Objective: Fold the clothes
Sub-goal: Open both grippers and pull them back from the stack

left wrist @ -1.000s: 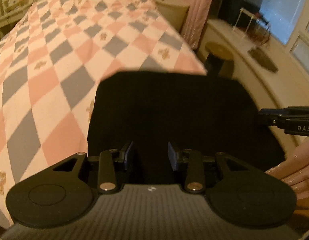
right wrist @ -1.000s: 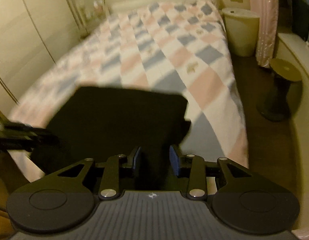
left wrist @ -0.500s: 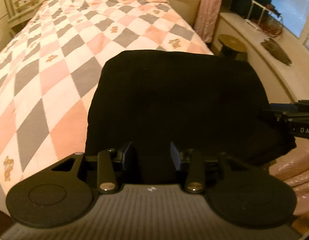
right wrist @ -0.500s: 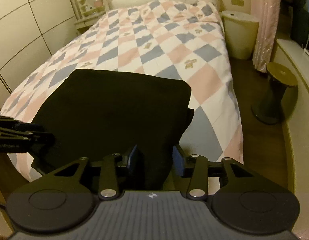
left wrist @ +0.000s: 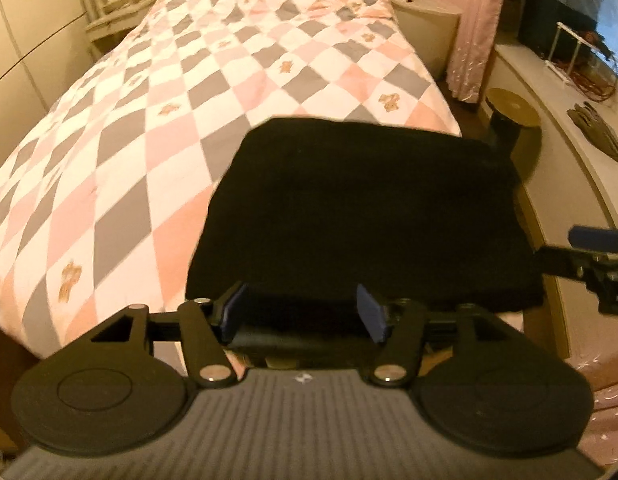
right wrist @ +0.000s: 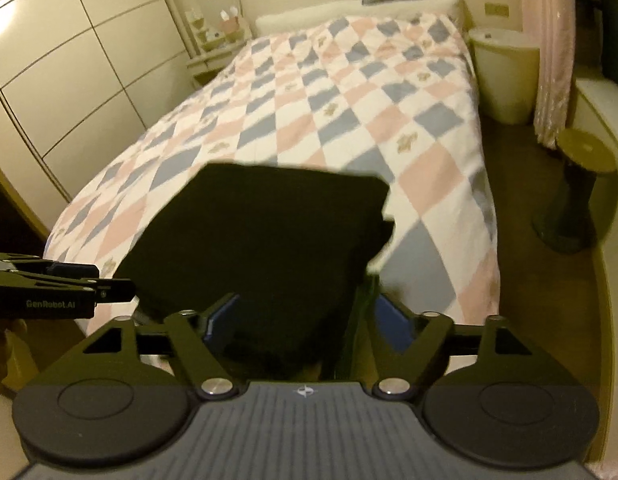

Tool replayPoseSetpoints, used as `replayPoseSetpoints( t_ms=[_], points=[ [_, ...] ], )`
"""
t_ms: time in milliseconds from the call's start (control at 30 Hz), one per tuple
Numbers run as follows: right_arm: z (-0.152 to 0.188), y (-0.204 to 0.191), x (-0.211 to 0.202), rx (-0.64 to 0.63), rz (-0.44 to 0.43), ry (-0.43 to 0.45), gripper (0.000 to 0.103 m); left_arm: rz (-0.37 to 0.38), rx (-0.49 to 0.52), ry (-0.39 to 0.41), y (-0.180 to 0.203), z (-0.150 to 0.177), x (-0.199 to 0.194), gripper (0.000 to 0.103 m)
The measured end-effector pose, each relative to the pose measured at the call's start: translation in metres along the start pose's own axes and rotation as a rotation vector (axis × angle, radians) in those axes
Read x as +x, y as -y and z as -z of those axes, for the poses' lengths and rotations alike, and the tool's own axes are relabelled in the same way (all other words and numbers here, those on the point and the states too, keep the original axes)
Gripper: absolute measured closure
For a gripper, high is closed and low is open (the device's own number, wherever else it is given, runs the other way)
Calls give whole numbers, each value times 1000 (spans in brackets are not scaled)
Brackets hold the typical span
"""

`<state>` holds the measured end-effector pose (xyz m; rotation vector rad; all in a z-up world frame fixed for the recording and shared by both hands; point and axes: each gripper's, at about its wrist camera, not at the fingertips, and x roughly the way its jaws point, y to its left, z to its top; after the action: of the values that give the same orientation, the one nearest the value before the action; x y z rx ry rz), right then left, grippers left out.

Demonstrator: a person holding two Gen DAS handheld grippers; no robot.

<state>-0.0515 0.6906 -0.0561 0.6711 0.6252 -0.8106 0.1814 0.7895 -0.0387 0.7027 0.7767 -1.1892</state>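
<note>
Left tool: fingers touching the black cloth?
Apart. In the left wrist view the left tool is open, and both fingers show clear gaps to the black cloth edge between them.

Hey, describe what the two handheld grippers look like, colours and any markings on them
Both match. The left gripper and right gripper each have a grey ribbed body with a small white logo, two round black discs at the sides, black linkage arms with silver pivot bolts, and blue pads on the fingers. Seen side-on from the right wrist camera, the left gripper bears white "GenRobot.AI" lettering. No cables or sleeves are visible.
</note>
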Motion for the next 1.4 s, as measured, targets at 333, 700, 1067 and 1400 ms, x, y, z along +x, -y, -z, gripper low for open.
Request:
replayPoseSetpoints(
  t_ms=[333,700,1067,1400],
  points=[
    [49,-7,-60,-37,-38,-43,2,-121,-98,-56,35,58,-55,31],
    [61,-34,-91,-44,40,37,2,-204,-64,84,38,76,-103,1],
    [82,-62,-89,18,125,23,2,-78,4,20,11,85,-108,1],
    [97,-68,-87,89,172,3,2,20,43,-32,12,99,-99,1]
  ],
)
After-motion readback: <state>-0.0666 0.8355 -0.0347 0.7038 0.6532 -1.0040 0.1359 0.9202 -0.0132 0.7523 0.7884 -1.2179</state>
